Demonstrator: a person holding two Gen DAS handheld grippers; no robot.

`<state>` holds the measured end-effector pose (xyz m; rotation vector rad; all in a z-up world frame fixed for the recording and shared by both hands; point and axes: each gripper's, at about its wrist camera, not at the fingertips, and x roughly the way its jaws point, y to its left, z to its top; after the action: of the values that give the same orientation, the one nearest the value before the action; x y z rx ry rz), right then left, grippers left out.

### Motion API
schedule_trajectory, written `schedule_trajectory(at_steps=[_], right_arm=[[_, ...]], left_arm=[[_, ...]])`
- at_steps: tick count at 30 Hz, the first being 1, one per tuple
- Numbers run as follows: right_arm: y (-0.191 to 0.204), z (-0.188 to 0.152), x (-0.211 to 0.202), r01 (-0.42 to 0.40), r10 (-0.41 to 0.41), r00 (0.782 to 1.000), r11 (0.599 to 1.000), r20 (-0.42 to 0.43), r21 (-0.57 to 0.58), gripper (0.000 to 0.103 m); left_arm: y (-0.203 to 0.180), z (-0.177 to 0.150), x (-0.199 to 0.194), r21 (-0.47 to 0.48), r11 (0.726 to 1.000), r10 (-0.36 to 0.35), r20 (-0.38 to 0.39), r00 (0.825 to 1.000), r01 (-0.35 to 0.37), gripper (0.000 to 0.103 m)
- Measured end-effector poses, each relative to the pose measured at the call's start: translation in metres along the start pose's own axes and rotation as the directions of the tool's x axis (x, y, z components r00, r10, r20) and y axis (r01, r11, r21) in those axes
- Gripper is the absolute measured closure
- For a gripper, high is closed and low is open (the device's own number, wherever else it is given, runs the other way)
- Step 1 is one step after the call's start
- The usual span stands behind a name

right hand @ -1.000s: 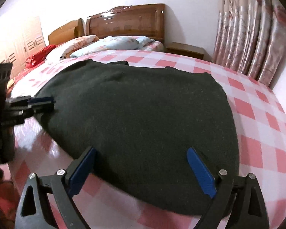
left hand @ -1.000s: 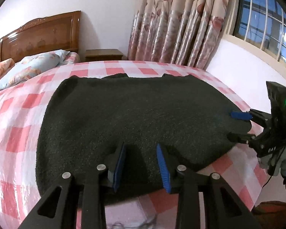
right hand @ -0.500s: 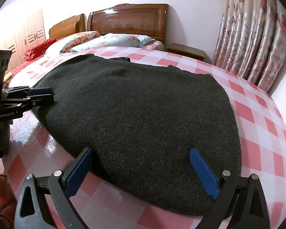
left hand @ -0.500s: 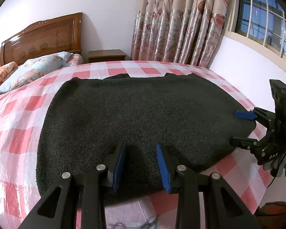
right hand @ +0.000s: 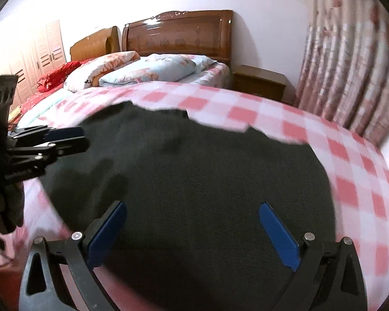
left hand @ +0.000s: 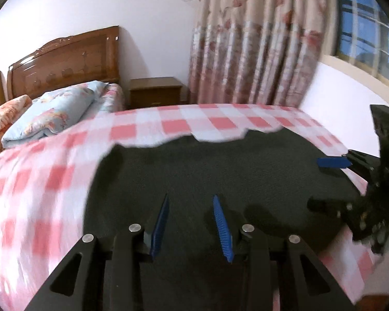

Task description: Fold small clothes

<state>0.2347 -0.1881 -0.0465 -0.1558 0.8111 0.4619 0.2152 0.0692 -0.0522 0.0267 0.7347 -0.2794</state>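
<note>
A dark grey knitted garment (left hand: pixel 220 171) lies spread flat on the pink-and-white checked bed sheet (left hand: pixel 39 194); it also shows in the right wrist view (right hand: pixel 207 176). My left gripper (left hand: pixel 190 223) is open with a narrow gap, low over the garment's near edge. It shows from the side in the right wrist view (right hand: pixel 64 140). My right gripper (right hand: pixel 192 230) is wide open, low over the garment's near edge. It shows at the right of the left wrist view (left hand: pixel 332 181). Neither holds cloth.
Pillows (left hand: pixel 49 116) and a wooden headboard (left hand: pixel 64 62) stand at the bed's far end. A wooden nightstand (left hand: pixel 155 90) sits beside floral curtains (left hand: pixel 251 41). A white wall under a window (left hand: pixel 350 98) runs along the right side. Wardrobe doors (right hand: pixel 39 54) stand far left.
Both grippers have moved forward and lower over the garment; the views tilt up and blur. The jaw openings look unchanged.
</note>
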Motion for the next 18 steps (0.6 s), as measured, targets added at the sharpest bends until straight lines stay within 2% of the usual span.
schedule_trajectory(at_steps=[2,4,6,7,8,9,10,11,15,18], right_arm=[[0.0,0.026,0.03,0.024,-0.024,0.998,1.0,-0.051,0.0,0.0],[-0.001,0.042,0.05,0.017,-0.017,0.997,1.0,-0.073,-0.008,0.0],[-0.007,0.046,0.073,0.044,-0.048,0.989,0.999,-0.143,-0.026,0.0],[-0.018,0.045,0.081,0.028,-0.024,0.984,0.999,-0.178,0.02,0.0],[-0.029,0.045,0.08,0.0,0.013,0.985,0.997,-0.173,0.079,0.0],[-0.04,0.043,0.076,0.034,-0.015,0.987,0.993,-0.162,0.116,0.0],[-0.05,0.041,0.071,0.123,-0.105,0.981,0.986,-0.164,0.109,0.0],[-0.058,0.038,0.067,0.178,-0.16,0.973,0.979,-0.167,0.095,0.0],[-0.094,0.023,0.053,0.179,-0.152,0.977,0.965,-0.147,0.193,0.0],[-0.093,0.023,0.059,0.181,-0.155,0.976,0.968,-0.152,0.175,0.0]], left_arm=[[0.009,0.021,0.023,-0.018,0.998,0.054,-0.033,0.998,-0.054,0.067],[0.018,0.034,0.045,-0.024,0.997,0.078,-0.066,0.995,-0.079,0.067],[0.031,0.035,0.07,-0.044,0.995,0.086,-0.136,0.987,-0.093,0.067],[0.039,0.031,0.078,-0.064,0.994,0.083,-0.157,0.984,-0.094,0.067],[0.048,0.03,0.076,-0.104,0.993,0.049,-0.137,0.989,-0.064,0.066],[0.052,0.027,0.074,-0.133,0.99,0.028,-0.134,0.991,-0.046,0.066],[0.057,0.025,0.073,-0.158,0.987,0.011,-0.127,0.992,-0.031,0.066],[0.06,0.024,0.073,-0.169,0.985,-0.001,-0.121,0.993,-0.02,0.067],[0.057,0.024,0.077,-0.159,0.987,0.01,-0.12,0.993,-0.029,0.066],[0.054,0.025,0.078,-0.144,0.989,0.028,-0.121,0.992,-0.045,0.066]])
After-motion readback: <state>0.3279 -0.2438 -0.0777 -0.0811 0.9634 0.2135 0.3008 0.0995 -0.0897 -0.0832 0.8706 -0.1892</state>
